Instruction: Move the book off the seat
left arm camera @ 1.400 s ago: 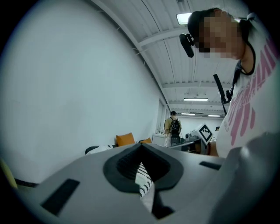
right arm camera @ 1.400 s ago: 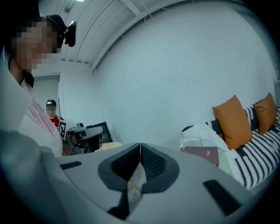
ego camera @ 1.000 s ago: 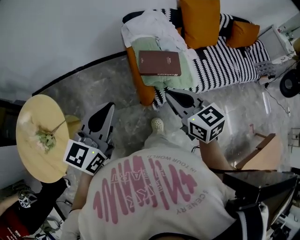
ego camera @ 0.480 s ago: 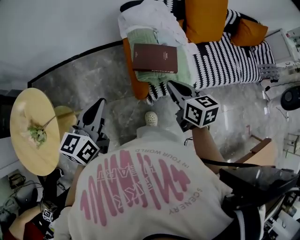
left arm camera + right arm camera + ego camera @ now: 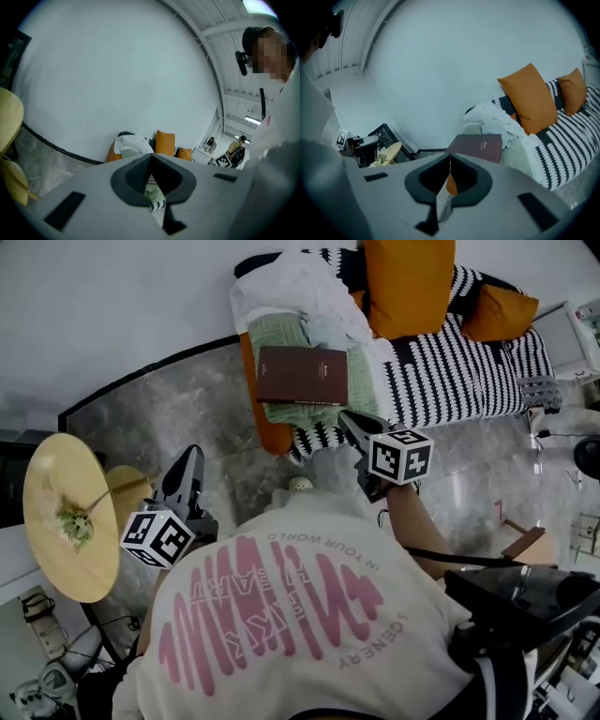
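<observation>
A maroon book [image 5: 302, 375] lies flat on a folded green blanket [image 5: 281, 334] at the left end of the striped sofa seat [image 5: 450, 371]. In the right gripper view the book [image 5: 478, 147] sits just beyond the jaws. My right gripper [image 5: 347, 420] is shut and empty, its tip just short of the book's near right corner and not touching it. My left gripper [image 5: 190, 456] hangs over the marble floor, left of the sofa, shut with nothing in it. Its own view aims at the sofa end [image 5: 136, 145].
Orange cushions [image 5: 408, 282] and a white cloth [image 5: 281, 292] lie on the sofa behind the book. A round yellow table [image 5: 66, 517] with a small plant stands at the left, with a yellow stool [image 5: 127, 486] beside it. People stand in the far room [image 5: 236, 152].
Both grippers have moved closer to the sofa. The right gripper's tip now sits near the book's front edge. The book has not moved and the jaws stay shut.
</observation>
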{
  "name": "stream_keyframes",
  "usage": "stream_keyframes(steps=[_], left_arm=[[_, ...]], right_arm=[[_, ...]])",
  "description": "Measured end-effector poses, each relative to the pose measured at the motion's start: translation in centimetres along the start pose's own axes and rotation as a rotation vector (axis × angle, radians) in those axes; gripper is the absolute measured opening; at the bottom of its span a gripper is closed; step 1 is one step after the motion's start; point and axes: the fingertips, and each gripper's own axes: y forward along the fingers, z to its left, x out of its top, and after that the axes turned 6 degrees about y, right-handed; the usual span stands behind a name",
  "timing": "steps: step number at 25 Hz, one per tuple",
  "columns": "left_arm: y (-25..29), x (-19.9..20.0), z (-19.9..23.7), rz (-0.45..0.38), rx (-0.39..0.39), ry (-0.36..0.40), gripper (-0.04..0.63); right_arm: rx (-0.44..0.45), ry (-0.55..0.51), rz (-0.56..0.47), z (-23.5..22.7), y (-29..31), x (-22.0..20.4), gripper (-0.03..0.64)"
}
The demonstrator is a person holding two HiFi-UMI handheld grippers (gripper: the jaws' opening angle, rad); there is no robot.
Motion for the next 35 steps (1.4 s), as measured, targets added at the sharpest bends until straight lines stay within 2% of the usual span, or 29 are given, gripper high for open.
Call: stream_keyframes(steps=[5,10,12,14,15,17,21,24,27,33,35], left_arm=[[1.6,-0.1,0.2,0.009,0.019,-0.012,0.009],[2.8,-0.8,0.4,0.043,0.050,-0.034,0.009],[3.1,-1.0,0.6,0.055,0.066,-0.039,0.009],[3.1,-1.1,0.8,0.064,0.080,-0.046,0.009],[3.1,-1.2,0.9,0.067,0.087,-0.046,0.009],[2.8,-1.3,1.2,0.077,0.101,-0.044,0.009],[2.4,-1.1,1.4,0.079,0.139,-0.055,0.009],[2.0,-1.0,1.9,0.084,0.164,-0.060,0.009],[1.7,-0.6,2.0,0.085,0.187,-0.056,0.009],[1.3,-0.9,2.8,0.086,0.227,-0.074,0.009],[1.2,-0.9,2.9,0.088,0.233,-0.076,0.009]], right_arm=[[0.002,0.006,0.061,-2.5,0.8,-0.7,0.014],[0.007,0.089,0.123,-5.4,2.3,-1.9,0.021],[0.014,0.127,0.143,-6.3,3.2,-2.3,0.079],[0.041,0.203,0.179,-6.9,4.0,-2.9,0.211],[0.058,0.257,0.190,-7.2,4.4,-3.1,0.235],[0.081,0.391,0.180,-8.0,5.1,-3.2,0.258],[0.101,0.699,0.096,-10.1,6.5,-2.8,0.321],[0.111,0.867,0.066,-11.6,7.5,-3.2,0.339],[0.131,0.944,0.071,-12.8,8.5,-4.2,0.347],[0.179,1.087,-0.028,-14.6,10.1,-4.1,0.344],[0.198,1.116,-0.019,-14.5,10.4,-4.3,0.343]])
